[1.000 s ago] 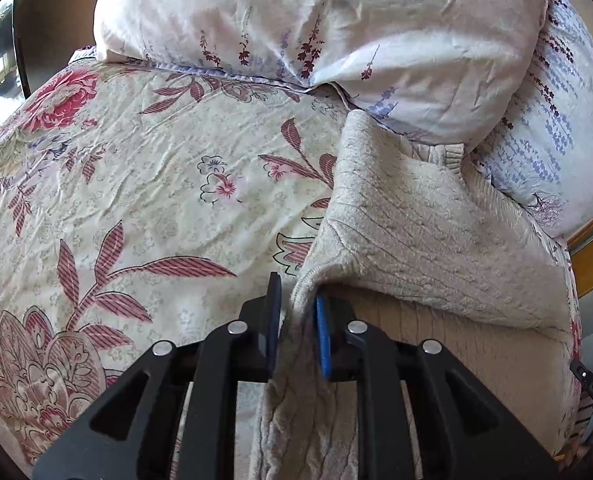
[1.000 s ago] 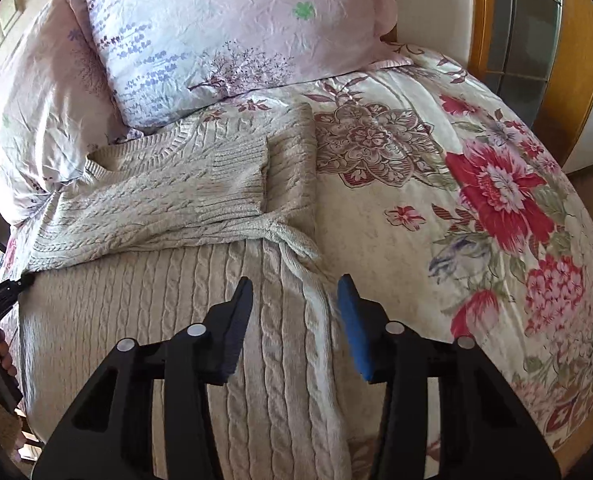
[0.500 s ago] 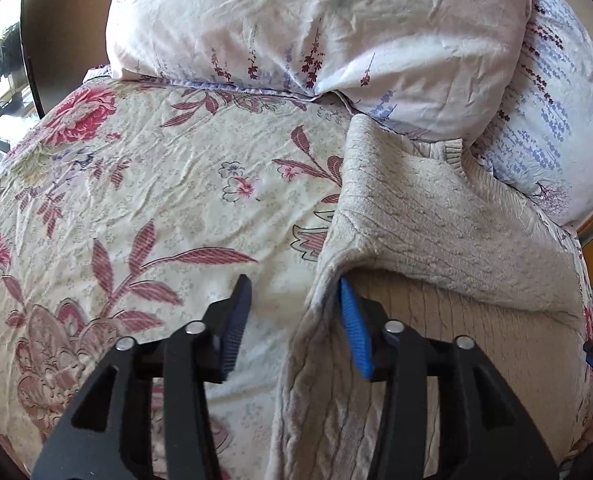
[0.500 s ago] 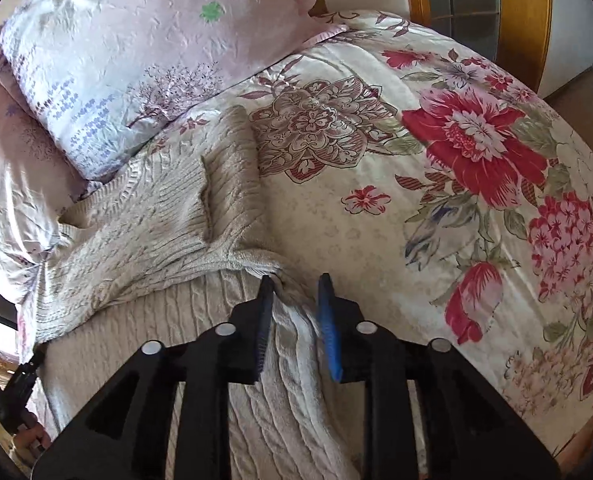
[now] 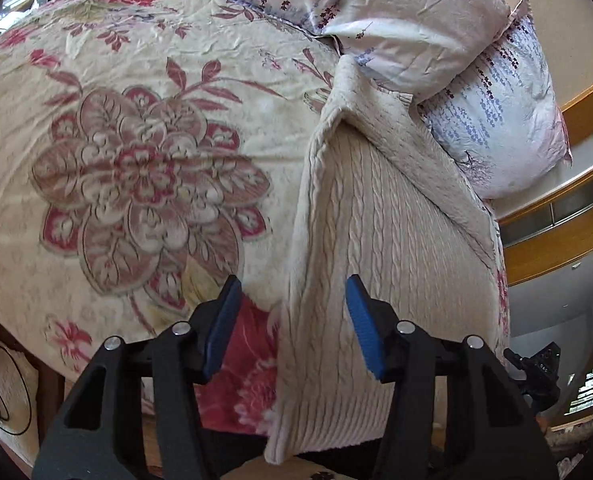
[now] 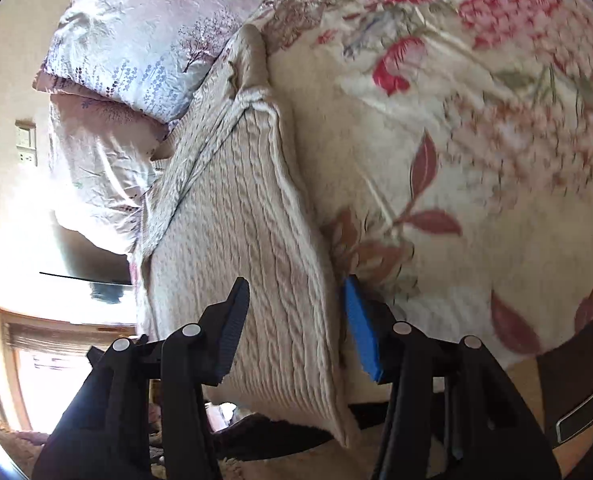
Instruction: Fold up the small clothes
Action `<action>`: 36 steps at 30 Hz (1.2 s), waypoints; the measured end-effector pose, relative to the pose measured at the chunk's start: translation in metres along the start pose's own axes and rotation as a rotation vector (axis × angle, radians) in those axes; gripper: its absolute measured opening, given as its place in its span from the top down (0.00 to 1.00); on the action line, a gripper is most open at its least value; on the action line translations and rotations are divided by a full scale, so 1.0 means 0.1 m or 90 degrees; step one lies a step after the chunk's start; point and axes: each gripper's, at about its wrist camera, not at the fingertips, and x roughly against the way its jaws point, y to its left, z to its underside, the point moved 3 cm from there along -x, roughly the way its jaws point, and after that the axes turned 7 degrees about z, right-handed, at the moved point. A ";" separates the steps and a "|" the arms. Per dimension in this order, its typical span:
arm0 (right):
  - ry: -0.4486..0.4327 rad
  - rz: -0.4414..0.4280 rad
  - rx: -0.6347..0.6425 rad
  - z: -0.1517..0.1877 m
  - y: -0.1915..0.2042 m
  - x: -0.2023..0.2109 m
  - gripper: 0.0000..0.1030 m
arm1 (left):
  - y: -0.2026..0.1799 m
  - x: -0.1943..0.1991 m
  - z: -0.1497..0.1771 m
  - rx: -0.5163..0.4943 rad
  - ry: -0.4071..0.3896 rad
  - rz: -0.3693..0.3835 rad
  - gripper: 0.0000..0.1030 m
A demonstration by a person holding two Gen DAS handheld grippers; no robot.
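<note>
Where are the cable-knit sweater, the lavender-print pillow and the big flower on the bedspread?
cable-knit sweater (image 5: 396, 240), left wrist view, on the cabled front panel.
lavender-print pillow (image 5: 496, 120), left wrist view, on its printed face.
big flower on the bedspread (image 5: 148, 184), left wrist view, on the flower's centre.

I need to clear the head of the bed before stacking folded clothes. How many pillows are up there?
2. One pinkish floral pillow lies on top at the head of the bed; a second, with blue sprigs, sits beneath it, touching the cream sweater's top. More may be hidden behind.
</note>
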 end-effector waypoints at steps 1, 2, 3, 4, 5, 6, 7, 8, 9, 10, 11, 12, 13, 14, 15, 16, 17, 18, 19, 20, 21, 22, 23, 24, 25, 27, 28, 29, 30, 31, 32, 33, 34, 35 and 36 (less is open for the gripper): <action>0.017 -0.014 -0.007 0.07 -0.02 -0.02 0.50 | 0.00 0.01 0.06 0.010 0.009 0.012 0.55; 0.030 -0.023 -0.009 0.13 -0.04 -0.03 0.54 | -0.01 0.02 0.12 0.016 0.016 0.023 0.56; 0.042 -0.029 -0.010 0.20 -0.05 -0.04 0.57 | -0.02 0.03 0.18 0.020 0.022 0.031 0.59; 0.051 -0.035 -0.012 0.25 -0.07 -0.04 0.58 | -0.03 0.05 0.23 0.023 0.027 0.037 0.63; 0.061 -0.040 -0.015 0.30 -0.08 -0.04 0.60 | -0.03 0.05 0.29 0.029 0.035 0.043 0.64; 0.069 -0.047 -0.018 0.35 -0.09 -0.05 0.62 | -0.02 0.06 0.35 0.036 0.042 0.050 0.66; 0.078 -0.052 -0.020 0.39 -0.10 -0.06 0.62 | -0.02 0.08 0.41 0.043 0.047 0.058 0.68; 0.088 -0.055 -0.021 0.44 -0.11 -0.07 0.63 | -0.01 0.08 0.45 0.051 0.052 0.066 0.69; 0.095 -0.058 -0.021 0.47 -0.11 -0.09 0.63 | -0.01 0.09 0.49 0.060 0.057 0.073 0.71; 0.101 -0.060 -0.022 0.51 -0.11 -0.10 0.63 | 0.00 0.09 0.52 0.070 0.062 0.080 0.72; 0.108 -0.061 -0.021 0.53 -0.10 -0.13 0.63 | -0.01 0.09 0.55 0.075 0.066 0.084 0.73; 0.112 -0.060 -0.020 0.55 -0.10 -0.16 0.63 | -0.02 0.08 0.56 0.075 0.071 0.086 0.75; 0.115 -0.062 -0.021 0.57 -0.13 -0.14 0.63 | -0.03 0.07 0.56 0.074 0.075 0.087 0.76; 0.121 -0.067 -0.022 0.58 -0.13 -0.16 0.64 | -0.04 0.06 0.56 0.074 0.078 0.087 0.76; 0.124 -0.068 -0.020 0.59 -0.12 -0.18 0.65 | -0.05 0.05 0.55 0.073 0.081 0.086 0.76; 0.128 -0.068 -0.017 0.59 -0.11 -0.19 0.66 | -0.05 0.04 0.55 0.074 0.084 0.085 0.78; 0.132 -0.069 -0.013 0.59 -0.10 -0.20 0.67 | -0.06 0.03 0.54 0.074 0.089 0.084 0.80; 0.133 -0.069 -0.009 0.60 -0.10 -0.21 0.68 | -0.06 0.01 0.54 0.076 0.097 0.083 0.83; 0.134 -0.069 -0.006 0.59 -0.09 -0.20 0.69 | -0.07 0.00 0.54 0.076 0.101 0.081 0.86; 0.135 -0.069 -0.001 0.59 -0.10 -0.19 0.76 | -0.07 -0.01 0.55 0.077 0.104 0.081 0.86; 0.134 -0.069 0.005 0.59 -0.09 -0.18 0.85 | -0.06 -0.01 0.55 0.076 0.106 0.077 0.87; 0.133 -0.068 0.010 0.58 -0.09 -0.18 0.87 | -0.06 -0.01 0.54 0.076 0.108 0.075 0.89; 0.130 -0.069 0.015 0.57 -0.07 -0.16 0.87 | -0.05 -0.02 0.54 0.077 0.112 0.075 0.90; 0.128 -0.071 0.020 0.56 -0.06 -0.15 0.89 | -0.05 -0.02 0.53 0.075 0.114 0.073 0.92; 0.124 -0.073 0.027 0.55 -0.04 -0.13 0.89 | -0.06 -0.03 0.52 0.073 0.116 0.073 0.93; 0.119 -0.080 0.040 0.53 0.01 -0.11 0.90 | -0.07 -0.03 0.50 0.067 0.118 0.073 0.93; 0.115 -0.083 0.047 0.51 0.05 -0.09 0.91 | -0.09 -0.02 0.48 0.062 0.119 0.075 0.93; 0.109 -0.086 0.056 0.50 0.08 -0.06 0.91 | -0.10 -0.01 0.45 0.057 0.118 0.078 0.94; 0.103 -0.088 0.061 0.48 0.11 -0.04 0.91 | -0.11 0.01 0.43 0.049 0.114 0.078 0.94; 0.095 -0.090 0.067 0.45 0.13 -0.01 0.91 | -0.12 0.03 0.39 0.042 0.110 0.077 0.94; 0.083 -0.094 0.072 0.41 0.16 0.02 0.91 | -0.13 0.05 0.35 0.037 0.103 0.080 0.94; 0.072 -0.099 0.075 0.36 0.18 0.06 0.91 | -0.15 0.07 0.29 0.031 0.094 0.080 0.94; 0.059 -0.102 0.078 0.32 0.21 0.09 0.91 | -0.17 0.09 0.23 0.025 0.083 0.082 0.94; 0.044 -0.108 0.080 0.26 0.23 0.13 0.91 | -0.19 0.11 0.17 0.020 0.072 0.083 0.94; 0.032 -0.112 0.083 0.22 0.27 0.17 0.91 | -0.21 0.13 0.11 0.013 0.062 0.084 0.94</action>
